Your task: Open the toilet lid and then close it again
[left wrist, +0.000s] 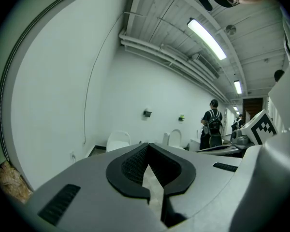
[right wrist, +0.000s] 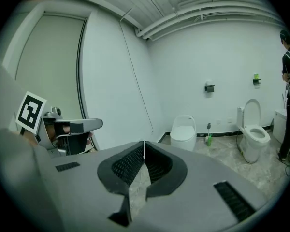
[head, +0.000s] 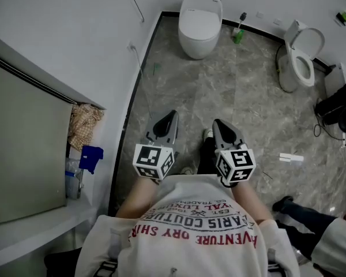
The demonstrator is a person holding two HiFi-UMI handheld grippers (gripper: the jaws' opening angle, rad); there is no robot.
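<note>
Two toilets stand against the far wall. The white one-piece toilet (head: 199,25) has its lid down. The other toilet (head: 300,62), further right, has its lid raised. My left gripper (head: 172,115) and right gripper (head: 217,122) are held close to my body, several steps from both toilets, pointing toward them. In the left gripper view the jaws of the left gripper (left wrist: 148,151) meet with nothing between them. The right gripper (right wrist: 144,146) also has its tips together and empty. The closed toilet (right wrist: 183,132) and the open toilet (right wrist: 253,134) show beyond it.
A green toilet brush (head: 239,33) stands between the toilets. A ledge (head: 40,212) at my left holds a cloth, a blue item and a bottle. A black bag (head: 340,111) lies at right. A person (left wrist: 213,124) stands by the far wall; another's leg (head: 303,212) is near me.
</note>
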